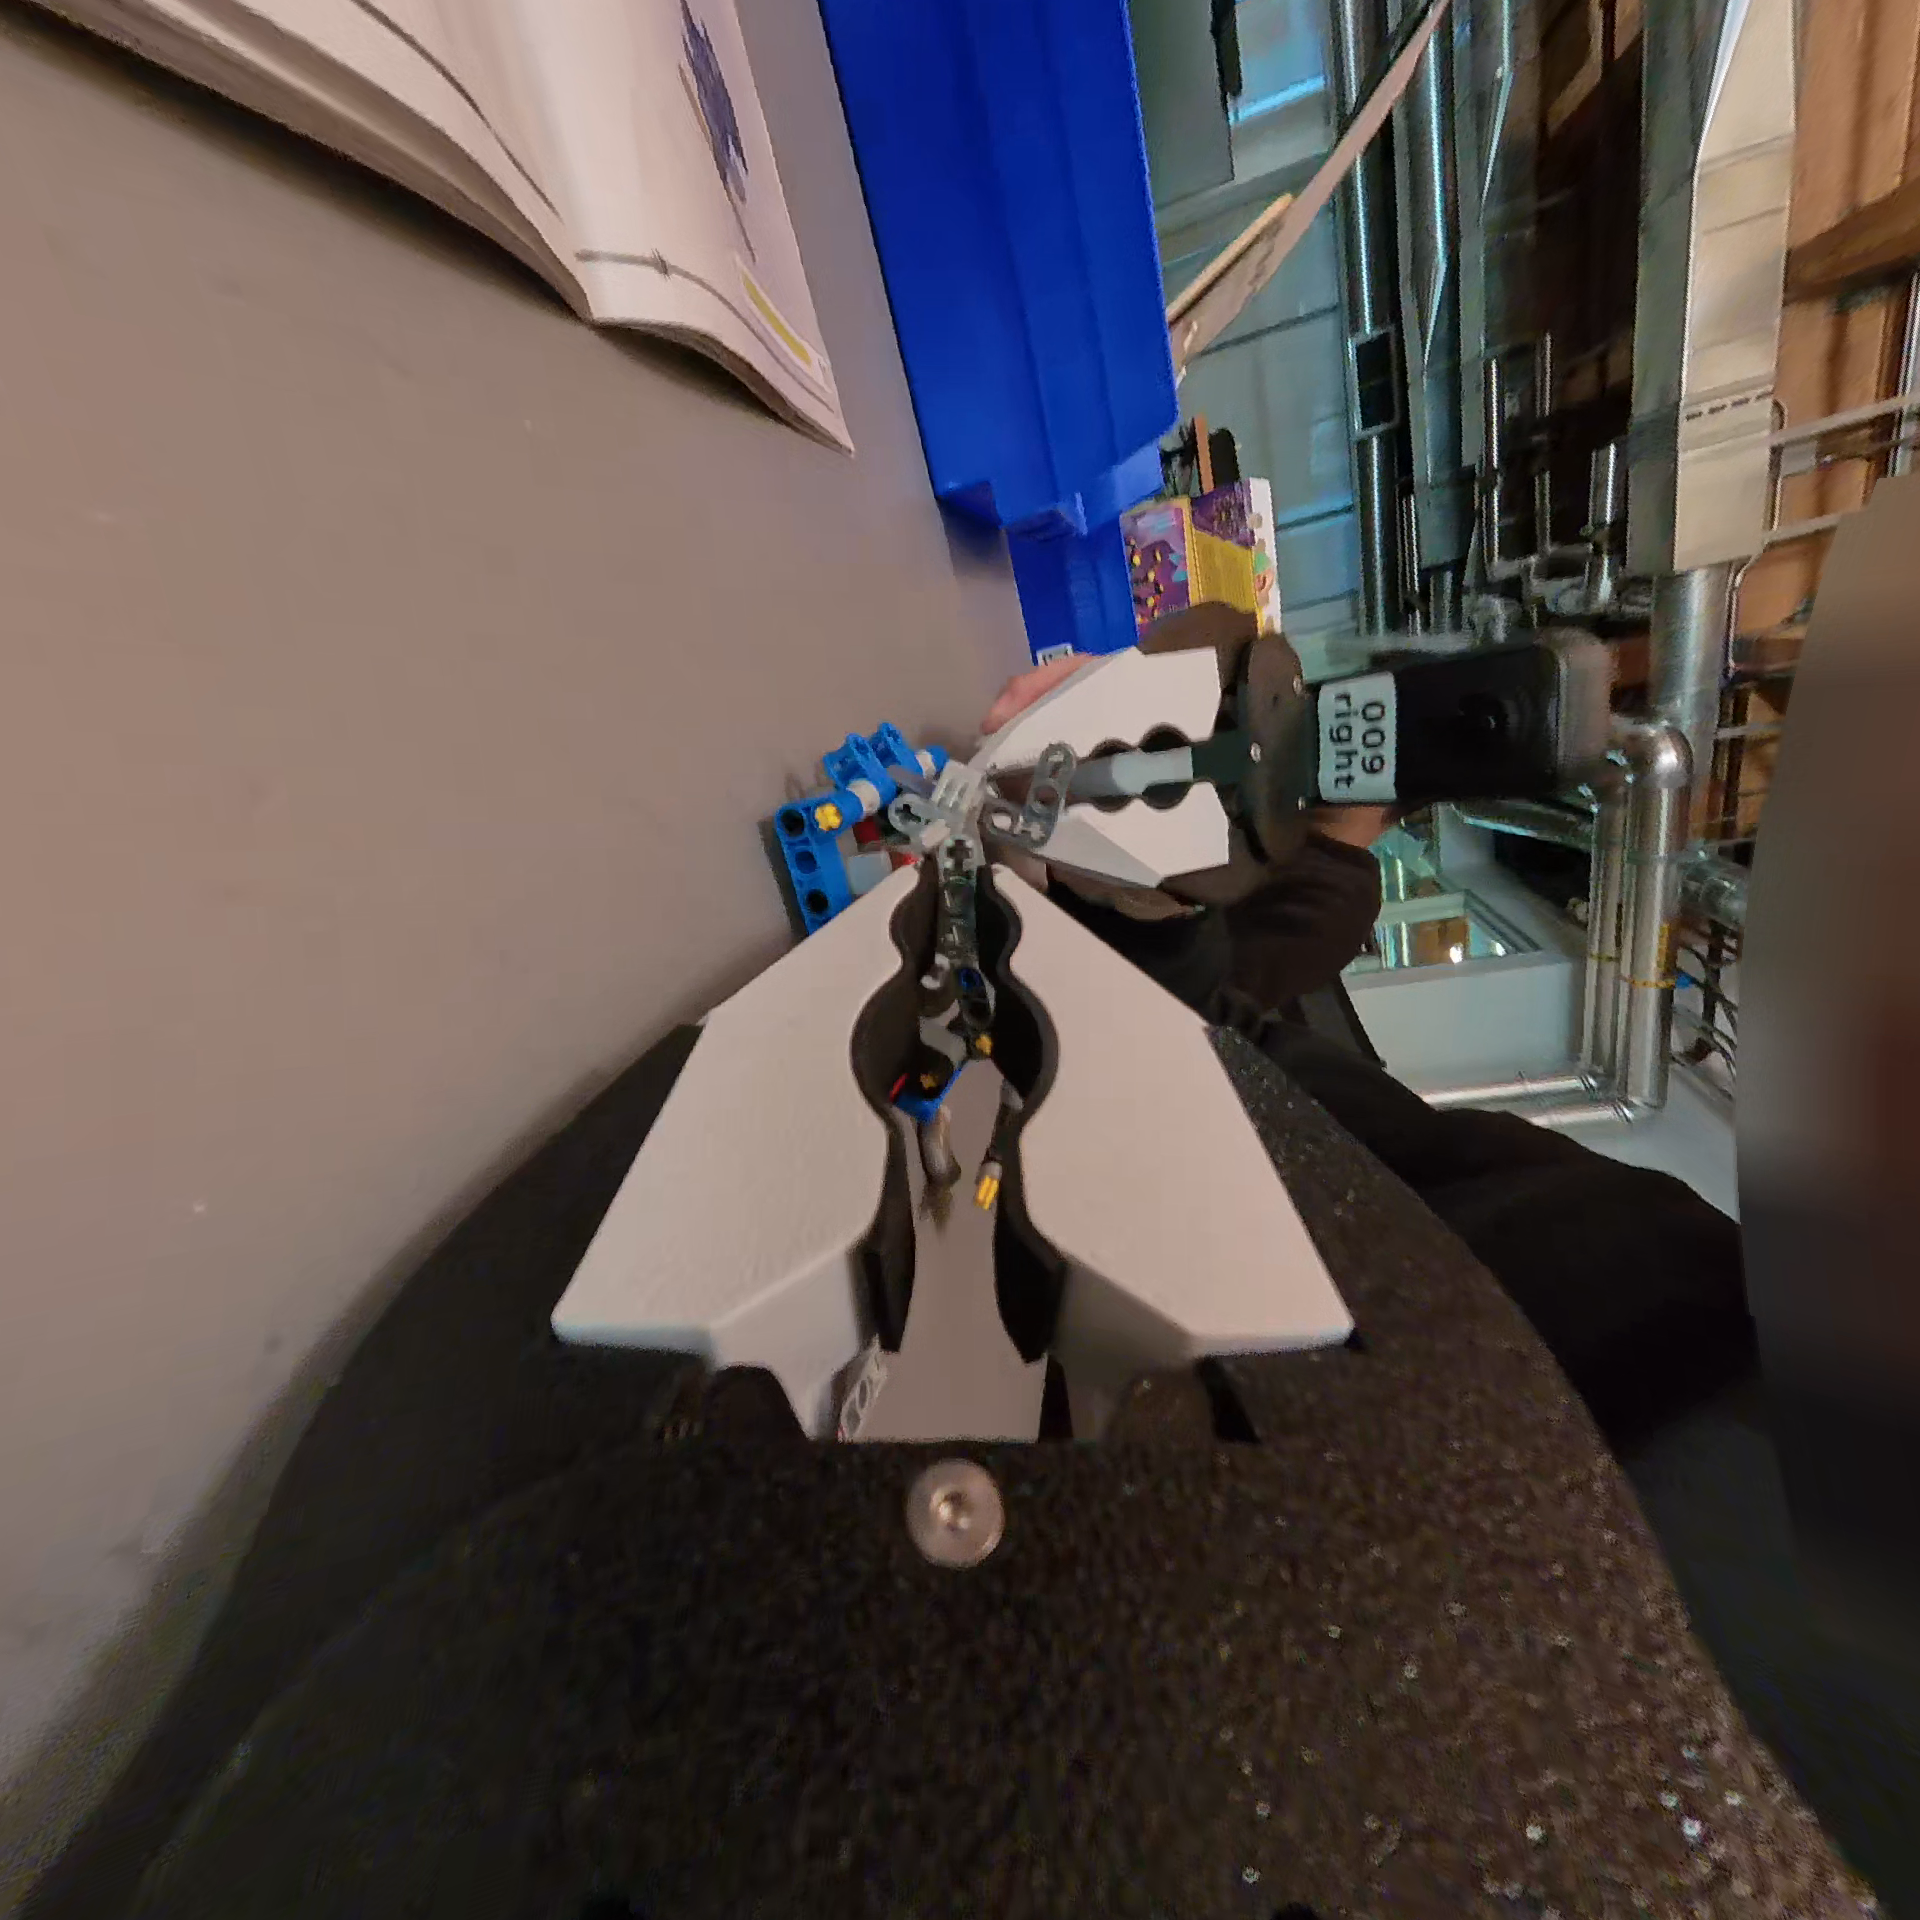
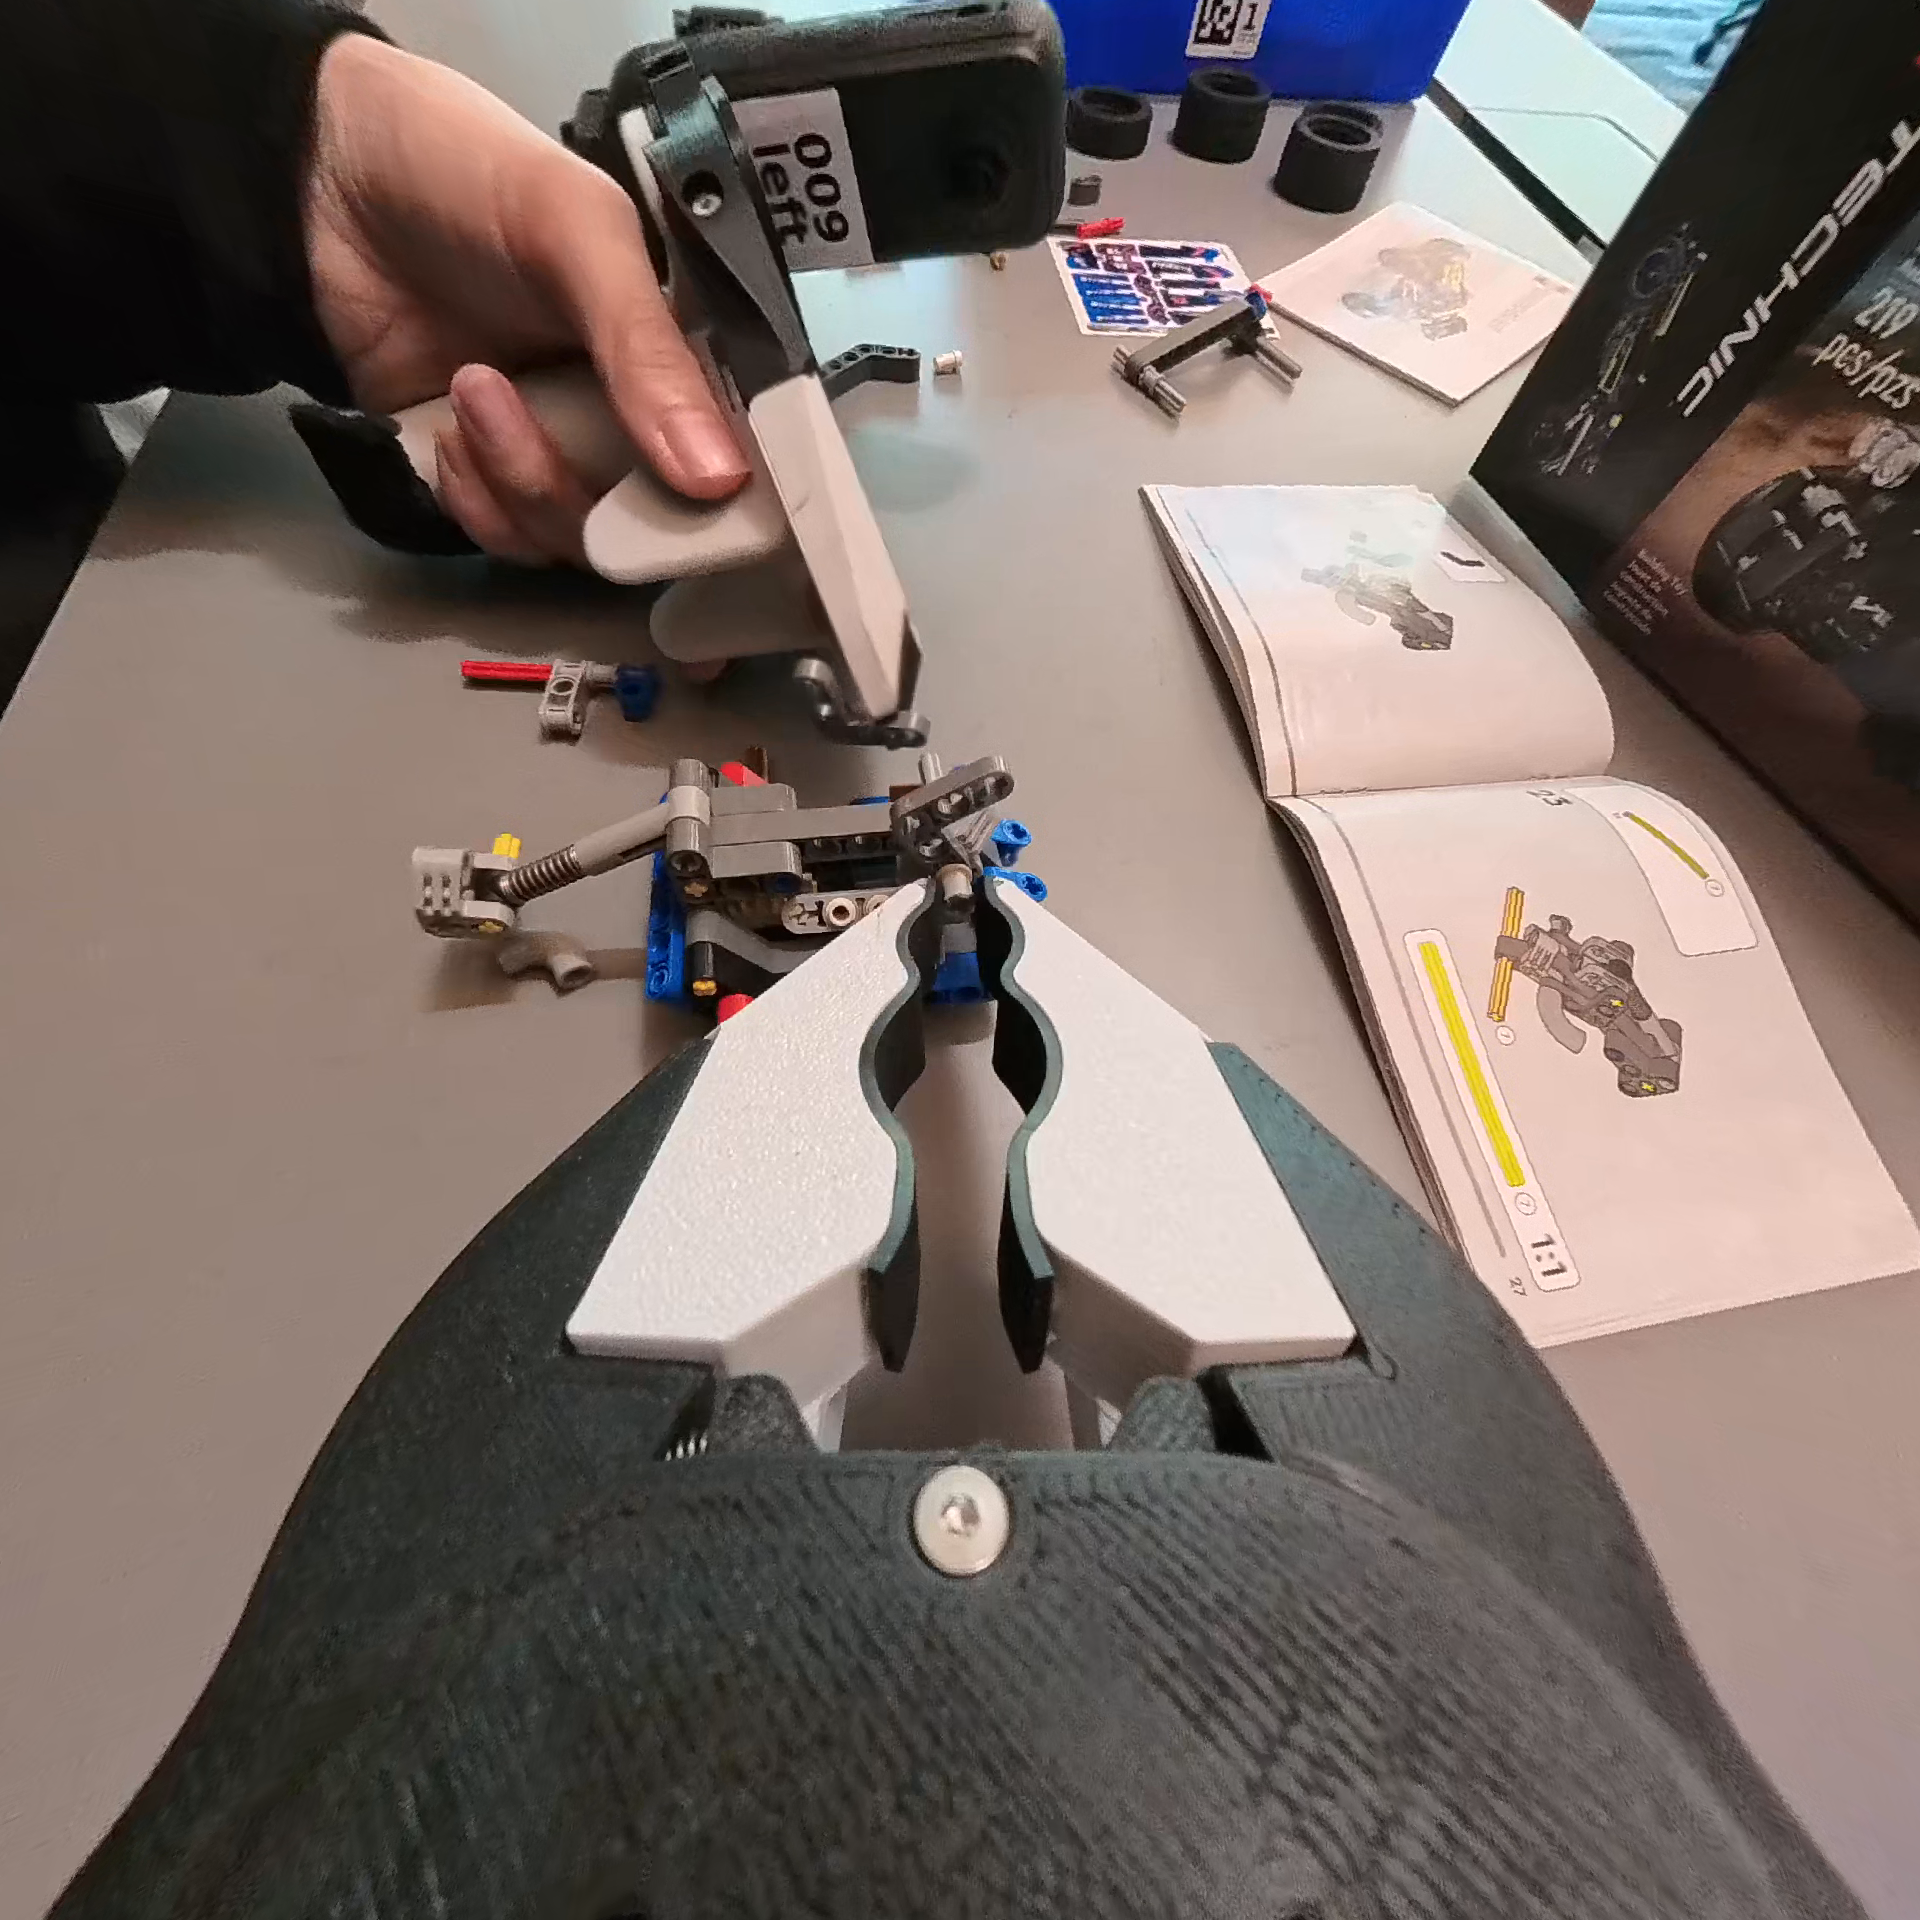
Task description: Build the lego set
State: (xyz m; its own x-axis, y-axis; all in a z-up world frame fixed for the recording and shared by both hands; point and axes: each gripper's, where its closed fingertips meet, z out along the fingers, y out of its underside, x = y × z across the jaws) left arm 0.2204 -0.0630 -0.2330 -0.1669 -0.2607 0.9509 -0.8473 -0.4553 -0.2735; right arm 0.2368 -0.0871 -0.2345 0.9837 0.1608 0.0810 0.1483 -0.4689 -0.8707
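While the left gripper [image 2: 883, 717] is clamped on a dark grey angled beam [image 2: 831, 707], that beam's long axis runs straight along the fingers, tip toward 12 o'clock. Right gripper [image 2: 956, 894] pinches a light grey pin [image 2: 951, 883] atop the blue-and-grey brick assembly [image 2: 748, 862] on the table [image 2: 260, 1143]; open instruction booklet [image 2: 1558, 987] lies at 3 o'clock.

- a grey matte table top [image 2: 1091, 582] fills most of both views.
- beyond its far edge, in the left wrist view, stand metal pipes [image 1: 1652, 914] and ducting [image 1: 1455, 312].
- brown timber panels [image 1: 1849, 208] line that end of the room.
- a pale floor [image 1: 1455, 997] shows below the pipes.
- the light is even and indoor.
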